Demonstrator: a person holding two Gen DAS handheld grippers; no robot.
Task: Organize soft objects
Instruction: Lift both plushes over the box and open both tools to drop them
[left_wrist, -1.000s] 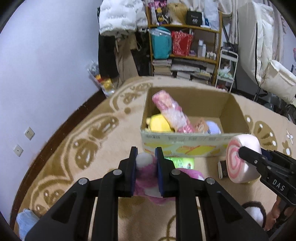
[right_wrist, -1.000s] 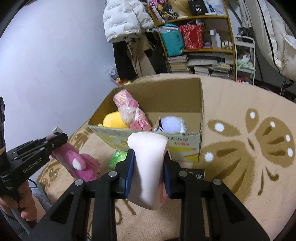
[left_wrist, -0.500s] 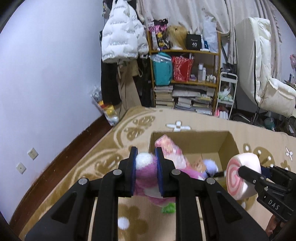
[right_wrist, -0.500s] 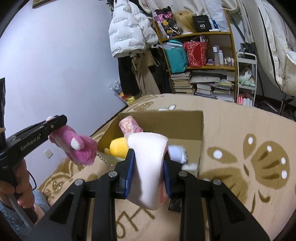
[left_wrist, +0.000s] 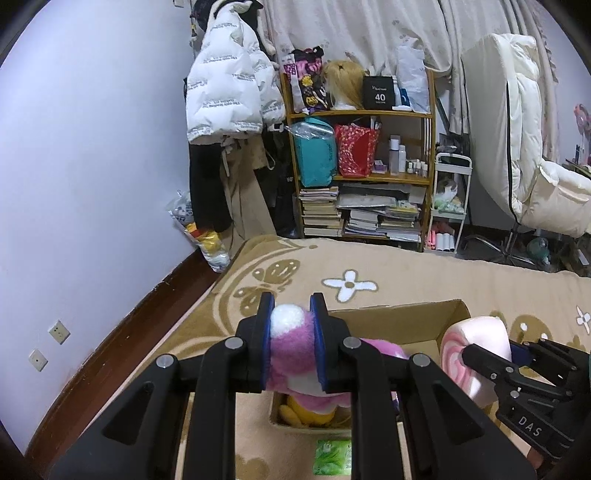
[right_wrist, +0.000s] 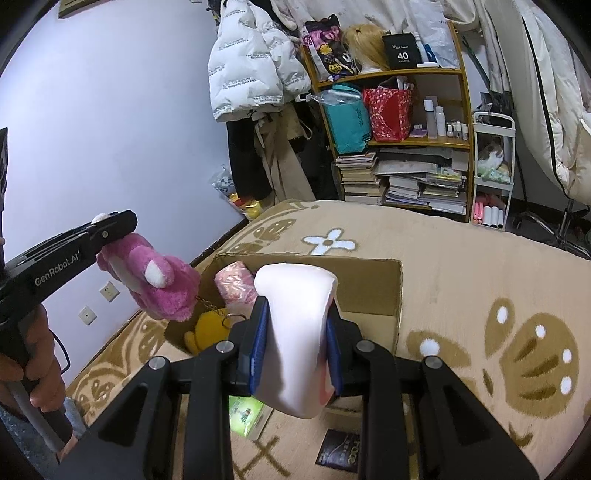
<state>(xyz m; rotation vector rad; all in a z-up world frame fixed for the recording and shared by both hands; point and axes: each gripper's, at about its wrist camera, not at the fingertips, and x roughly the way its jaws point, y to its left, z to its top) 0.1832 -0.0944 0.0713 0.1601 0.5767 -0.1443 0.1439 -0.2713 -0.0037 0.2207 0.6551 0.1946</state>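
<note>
My left gripper (left_wrist: 291, 317) is shut on a pink plush toy (left_wrist: 291, 354) with a white tip, held in the air above the near left corner of an open cardboard box (left_wrist: 417, 321). In the right wrist view the same pink plush toy (right_wrist: 159, 284) hangs from the left gripper (right_wrist: 110, 221). My right gripper (right_wrist: 295, 325) is shut on a pale pink swirl-roll cushion (right_wrist: 295, 325), above the box (right_wrist: 369, 280). That cushion (left_wrist: 469, 350) shows its spiral face in the left wrist view. Inside the box lie a yellow plush (right_wrist: 207, 328) and a pink wrapped bundle (right_wrist: 236, 284).
The box stands on a beige patterned carpet (right_wrist: 480, 280). A green packet (left_wrist: 332, 458) and a dark booklet (right_wrist: 340, 452) lie on the carpet near the box. A cluttered wooden shelf (left_wrist: 369, 177), hanging coats (left_wrist: 229, 96) and a white chair (left_wrist: 535, 177) line the far wall.
Both grippers have risen with their toys and moved forward over the box. The box has dropped lower in both views, and more of the far wall shows.
</note>
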